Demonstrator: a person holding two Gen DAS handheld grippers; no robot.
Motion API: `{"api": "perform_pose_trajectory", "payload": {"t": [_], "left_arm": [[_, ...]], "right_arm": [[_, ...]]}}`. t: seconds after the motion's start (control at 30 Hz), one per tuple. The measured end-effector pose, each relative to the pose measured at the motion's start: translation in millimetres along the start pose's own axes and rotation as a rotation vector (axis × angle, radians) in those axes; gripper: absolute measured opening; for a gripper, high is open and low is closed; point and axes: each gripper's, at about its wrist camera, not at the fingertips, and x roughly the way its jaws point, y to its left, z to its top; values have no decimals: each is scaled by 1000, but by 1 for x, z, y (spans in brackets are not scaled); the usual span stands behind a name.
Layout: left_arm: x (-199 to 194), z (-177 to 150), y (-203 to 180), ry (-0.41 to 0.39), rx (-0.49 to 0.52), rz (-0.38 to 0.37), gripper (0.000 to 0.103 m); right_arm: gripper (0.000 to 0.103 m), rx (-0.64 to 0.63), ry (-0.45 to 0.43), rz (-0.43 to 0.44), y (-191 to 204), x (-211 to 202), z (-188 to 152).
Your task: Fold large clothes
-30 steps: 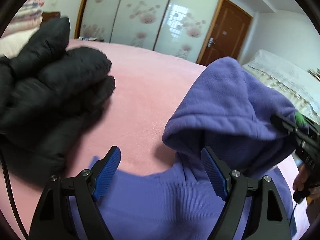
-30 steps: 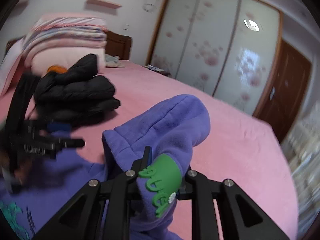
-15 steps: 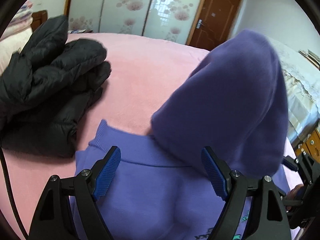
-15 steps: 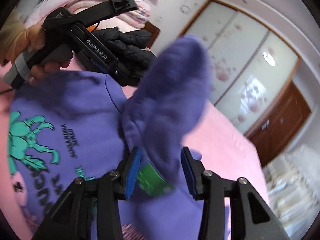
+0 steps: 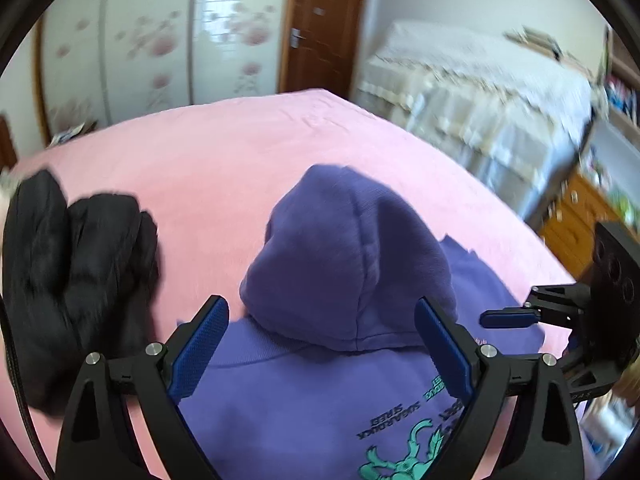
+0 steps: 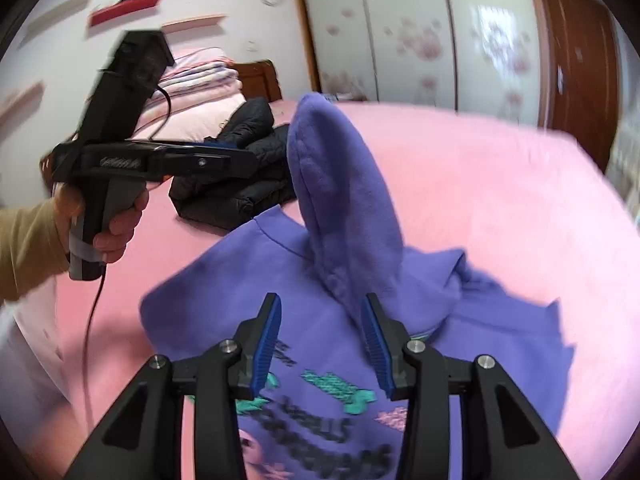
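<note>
hood upright just ahead of right gripper | jaws part-open, empty | left gripper wide, empty

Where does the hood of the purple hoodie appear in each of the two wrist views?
Left wrist view: the hood is in the centre, just beyond the gripper fingers.
Right wrist view: the hood stands up in the centre, above the fingers.
Shared landmark: the black jacket on the pink bed.
</note>
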Motion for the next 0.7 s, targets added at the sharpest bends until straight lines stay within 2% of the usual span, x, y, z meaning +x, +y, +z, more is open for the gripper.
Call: {"api": "perform_pose_trajectory", "payload": {"t": [0.07,0.17,0.23,0.3,0.33,0.37,0.43,0.5,0.63,0.67,0.7], "left_arm": [[3,12,3,34,-31,-34,93],[0,30,5,7,-64,-44,93],[-3,42,-3,-14,9,-53,93],[-2,52,-19,19,143,-114,94],[0,55,-26,28,214,-116,94],[3,57,-33,22,316,-83,94],[13,60,-41,37,437,-42,94],[25,67,-42,65,477,-23,94],[53,75,-40,162,509,-59,92],[56,75,-39,172,511,-65,72],[58,73,-38,177,511,-62,30]], "right_arm": [[42,44,14,15,6,4,0],[42,56,20,21,12,12,3],[42,86,36,42,12,17,2],[42,99,52,43,14,22,1],[42,99,59,44,14,23,0],[42,100,66,46,15,25,-2],[42,108,83,54,17,30,-4],[42,125,102,68,16,33,-7],[42,185,133,104,10,43,-9],[42,200,137,110,8,46,-10],[42,223,139,112,4,50,-10]]}}
